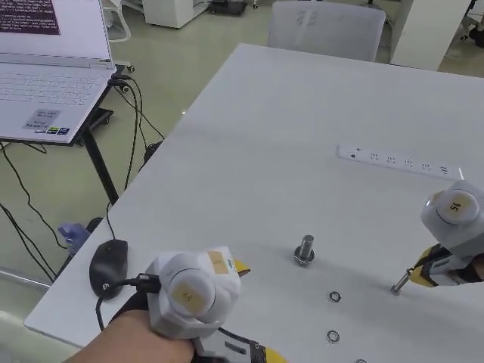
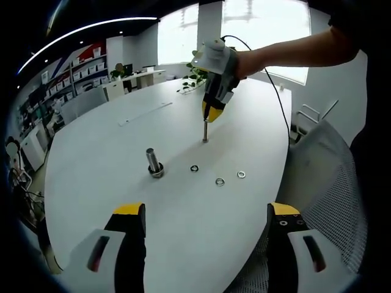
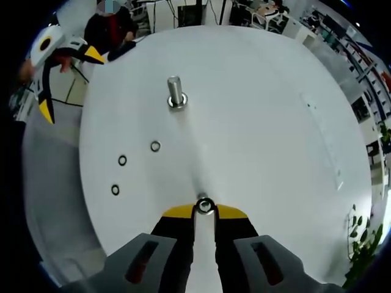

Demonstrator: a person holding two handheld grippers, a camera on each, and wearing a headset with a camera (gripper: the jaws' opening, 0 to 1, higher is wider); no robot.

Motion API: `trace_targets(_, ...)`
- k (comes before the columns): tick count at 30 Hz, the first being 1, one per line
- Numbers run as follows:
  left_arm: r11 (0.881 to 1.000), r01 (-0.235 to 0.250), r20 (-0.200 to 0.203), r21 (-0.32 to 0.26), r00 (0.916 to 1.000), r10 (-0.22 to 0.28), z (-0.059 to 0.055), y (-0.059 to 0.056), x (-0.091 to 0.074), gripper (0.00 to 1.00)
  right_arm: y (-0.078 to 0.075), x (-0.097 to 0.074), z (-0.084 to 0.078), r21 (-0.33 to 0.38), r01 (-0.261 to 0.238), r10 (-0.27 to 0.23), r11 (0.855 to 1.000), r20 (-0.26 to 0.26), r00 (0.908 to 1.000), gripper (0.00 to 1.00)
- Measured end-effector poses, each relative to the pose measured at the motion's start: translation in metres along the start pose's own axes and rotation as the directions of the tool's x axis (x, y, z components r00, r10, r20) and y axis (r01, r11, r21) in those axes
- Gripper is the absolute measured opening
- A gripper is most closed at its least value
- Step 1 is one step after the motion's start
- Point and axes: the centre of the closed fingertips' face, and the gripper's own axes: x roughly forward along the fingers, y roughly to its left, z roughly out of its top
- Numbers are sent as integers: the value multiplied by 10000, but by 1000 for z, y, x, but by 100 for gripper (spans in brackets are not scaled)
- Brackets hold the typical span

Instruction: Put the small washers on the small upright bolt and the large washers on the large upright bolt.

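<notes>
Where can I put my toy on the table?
The table is bare between the power strip and the big bolt, and beyond the strip. Crowded around the washers and the small bolt the right gripper grips.

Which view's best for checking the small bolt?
Left gripper view: the small bolt shows side-on, full length, under the right gripper. Right gripper view sees it end-on, pinched between shut jaws. Head view: tiny, slanted, near the frame edge.
</notes>
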Motion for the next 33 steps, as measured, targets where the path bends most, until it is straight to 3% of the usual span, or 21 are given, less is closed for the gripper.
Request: trace_targets(33,9999,87,-136,-113,9999,-89,-6,3,3,80,-2,29,-5,-360,-245,227,9991,-480,9986,12)
